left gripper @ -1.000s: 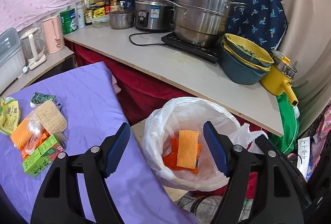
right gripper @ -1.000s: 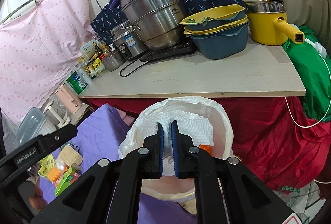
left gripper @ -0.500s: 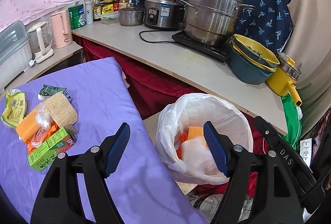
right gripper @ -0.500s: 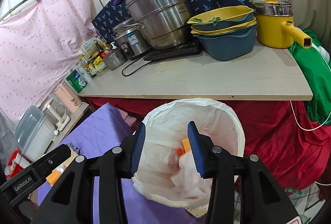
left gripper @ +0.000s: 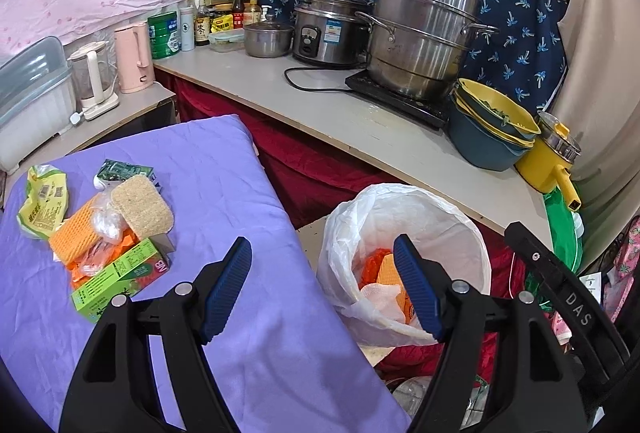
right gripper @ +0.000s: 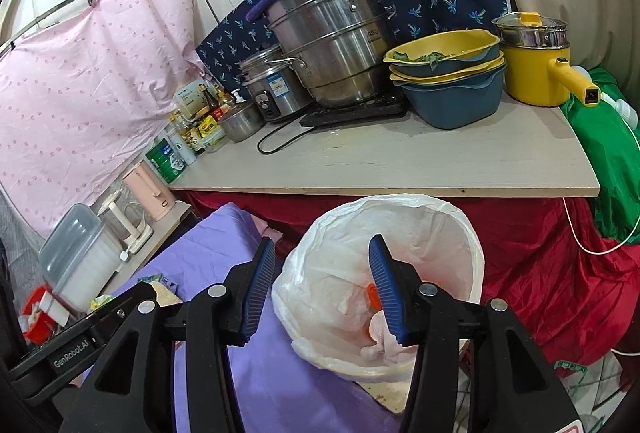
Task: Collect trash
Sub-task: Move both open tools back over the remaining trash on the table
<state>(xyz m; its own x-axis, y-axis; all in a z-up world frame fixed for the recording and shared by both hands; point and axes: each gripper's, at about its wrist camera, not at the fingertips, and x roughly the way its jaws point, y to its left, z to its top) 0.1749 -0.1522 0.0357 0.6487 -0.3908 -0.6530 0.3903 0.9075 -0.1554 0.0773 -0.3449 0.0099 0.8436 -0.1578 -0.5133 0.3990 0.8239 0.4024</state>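
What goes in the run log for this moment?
left gripper: open, empty | right gripper: jaws just opened, empty | white foam net: in trash bag | pile of litter: on purple cloth

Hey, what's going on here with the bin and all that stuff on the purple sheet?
A person with two handheld grippers is collecting trash. The right gripper has just been opening over the lined bin, nothing between its jaws; white foam wrap lies inside. The left gripper is open and empty. Wrappers, sponges and a green box remain on the purple sheet.
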